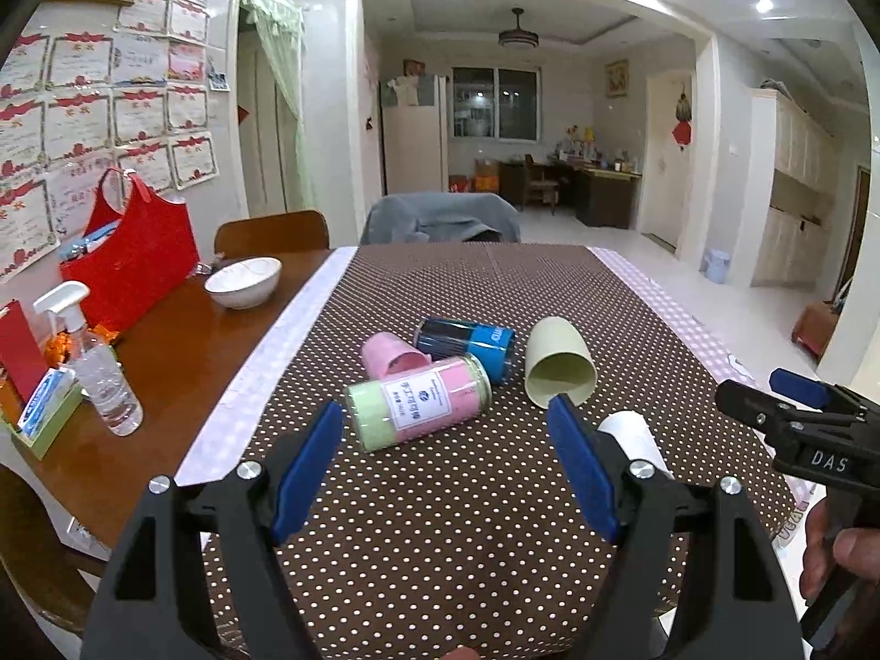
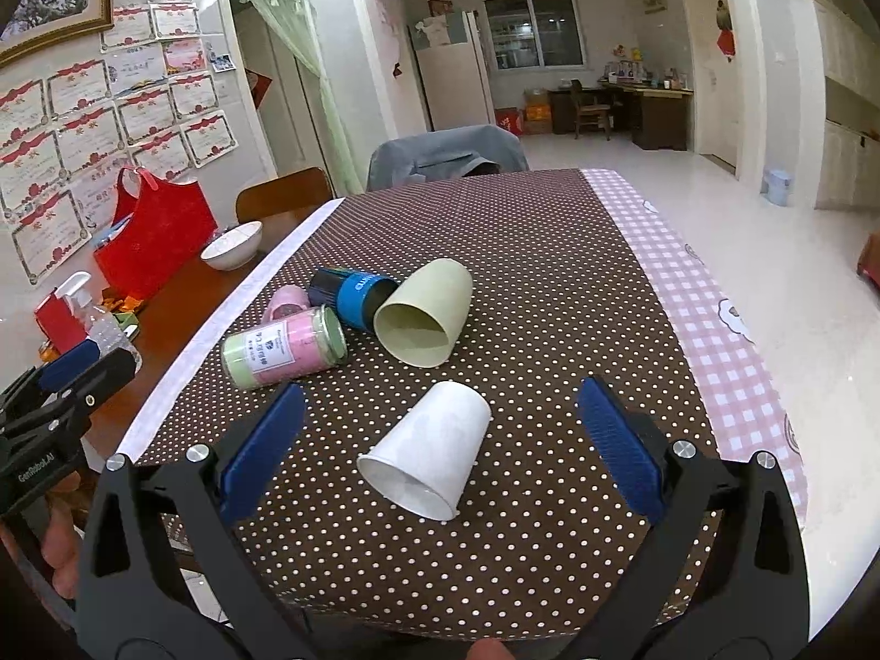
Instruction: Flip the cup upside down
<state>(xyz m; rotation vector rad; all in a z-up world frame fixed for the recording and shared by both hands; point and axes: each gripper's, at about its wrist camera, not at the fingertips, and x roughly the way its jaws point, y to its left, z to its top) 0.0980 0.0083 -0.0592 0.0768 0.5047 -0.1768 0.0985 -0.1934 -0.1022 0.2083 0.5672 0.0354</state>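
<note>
A white paper cup (image 2: 432, 454) lies on its side on the dotted brown tablecloth (image 2: 522, 253), mouth toward me; it shows partly behind a finger in the left wrist view (image 1: 632, 437). My right gripper (image 2: 440, 440) is open, its blue pads on either side of the cup, not touching. A pale green cup (image 2: 426, 313) (image 1: 558, 363) lies on its side behind it. A pink cup (image 1: 390, 355), a blue-black can (image 1: 467, 341) and a pink-green jar (image 1: 418, 404) lie to the left. My left gripper (image 1: 443, 454) is open and empty, in front of the jar.
A white bowl (image 1: 243, 281), red bag (image 1: 129, 253), spray bottle (image 1: 102, 368) and tissue box (image 1: 44, 404) stand on the bare wood at left. A chair with a grey jacket (image 1: 440, 217) is at the far edge. A pink checked cloth (image 2: 709, 330) borders the right side.
</note>
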